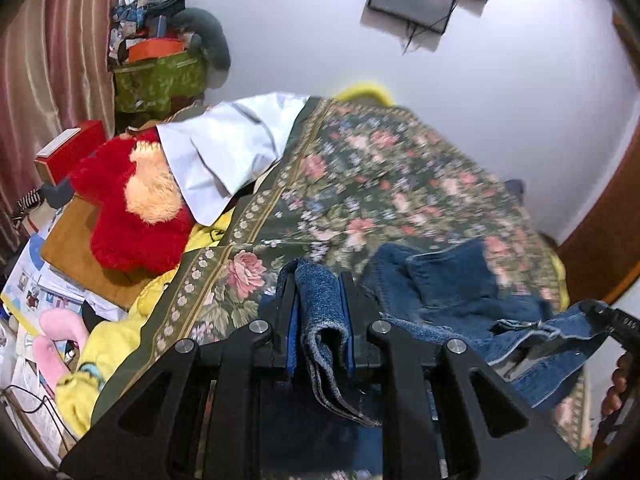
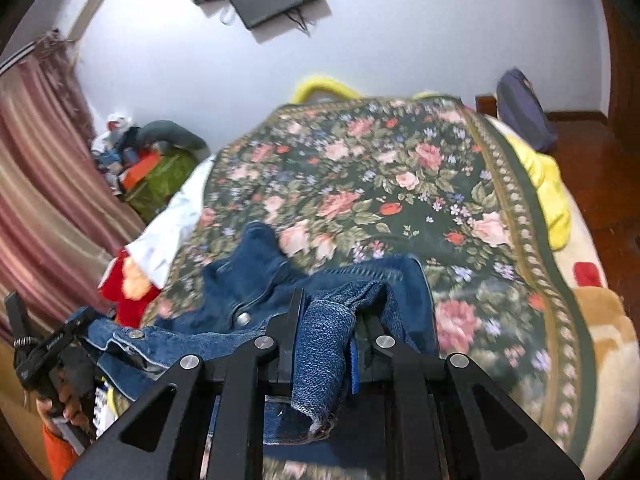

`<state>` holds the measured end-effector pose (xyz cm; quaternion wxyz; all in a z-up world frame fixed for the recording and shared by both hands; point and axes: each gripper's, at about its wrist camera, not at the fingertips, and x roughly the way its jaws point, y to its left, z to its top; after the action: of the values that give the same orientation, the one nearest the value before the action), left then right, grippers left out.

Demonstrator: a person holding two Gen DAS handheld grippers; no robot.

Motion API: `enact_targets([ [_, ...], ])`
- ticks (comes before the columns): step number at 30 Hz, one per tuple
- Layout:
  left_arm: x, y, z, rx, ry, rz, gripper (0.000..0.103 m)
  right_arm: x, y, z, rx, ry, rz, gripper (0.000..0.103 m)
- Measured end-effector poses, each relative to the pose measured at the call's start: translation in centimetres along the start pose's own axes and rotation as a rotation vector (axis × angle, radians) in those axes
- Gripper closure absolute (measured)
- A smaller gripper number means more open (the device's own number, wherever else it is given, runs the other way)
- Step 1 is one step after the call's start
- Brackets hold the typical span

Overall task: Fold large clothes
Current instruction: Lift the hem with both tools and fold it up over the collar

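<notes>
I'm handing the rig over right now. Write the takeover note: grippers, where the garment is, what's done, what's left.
Left gripper: shut on a fold of the denim jacket.
Right gripper: shut on another edge of the same jacket.
Jacket: bunched and hanging between both grippers, its far part on the floral bedspread.
Done: both edges gripped and lifted.
Left: spread it flat on the bedspread, then make every fold; no neat fold visible yet.

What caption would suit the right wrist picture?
Right gripper jaws clamp a blue denim jacket above the floral bedspread.
</notes>
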<state>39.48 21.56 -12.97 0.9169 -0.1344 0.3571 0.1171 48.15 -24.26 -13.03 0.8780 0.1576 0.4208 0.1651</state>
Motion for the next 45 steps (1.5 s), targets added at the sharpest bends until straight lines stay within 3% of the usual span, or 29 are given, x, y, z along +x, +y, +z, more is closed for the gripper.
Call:
enact_targets([
  [8, 11.8, 2.2, -1.9, -0.046, 0.21, 0.119, 0.084, 9.8, -2.2, 0.6, 0.016, 0.117, -0.064, 0.088],
  [13, 13.6, 3.3, -3.2, -0.057, 0.238, 0.109, 0.079, 11.1, -3.5, -0.2, -0.052, 0.163, -0.021, 0.088],
  [16, 13.5, 2.7, -3.3, -0.002, 0.241, 0.142, 0.076, 10.2, -4.1, -0.1, -0.083, 0.198, 0.03, 0.088],
  [18, 13.5, 2.0, -3.3, 0.042, 0.242, 0.186, 0.071, 9.3, -4.5, 0.0, -0.079, 0.214, 0.06, 0.088],
  [20, 13.2, 1.7, -3.2, 0.085, 0.227, 0.281, 0.045, 8.3, -4.9, 0.0, -0.067, 0.219, 0.071, 0.088],
  [21, 13.1, 1.9, -3.2, 0.098, 0.222, 0.299, 0.042, 7.3, -5.1, 0.2, -0.071, 0.193, 0.028, 0.088],
  [24, 11.6, 2.0, -2.9, 0.114, 0.226, 0.273, 0.041, 4.4, -6.6, 1.0, -0.084, 0.09, -0.206, 0.088],
  [25, 10.8, 1.8, -2.8, 0.118, 0.216, 0.263, 0.041, 3.6, -7.1, 1.2, -0.081, 0.085, -0.226, 0.088],
  [30, 4.2, -0.7, -1.5, 0.21, 0.103, 0.24, 0.041, -0.6, -8.1, 0.7, -0.11, 0.11, -0.17, 0.088],
  [35, -0.7, -4.2, -1.9, 0.304, 0.046, 0.193, 0.031, -4.0, -5.5, -1.4, -0.219, 0.074, -0.162, 0.088],
  [40, -1.8, -7.7, -4.8, 0.384, 0.065, 0.131, 0.026, -4.8, -1.7, -3.9, -0.312, 0.079, -0.094, 0.088],
  [45, 0.4, -10.4, -8.9, 0.437, 0.141, 0.074, 0.024, -2.8, 1.6, -6.7, -0.39, 0.13, -0.05, 0.088],
])
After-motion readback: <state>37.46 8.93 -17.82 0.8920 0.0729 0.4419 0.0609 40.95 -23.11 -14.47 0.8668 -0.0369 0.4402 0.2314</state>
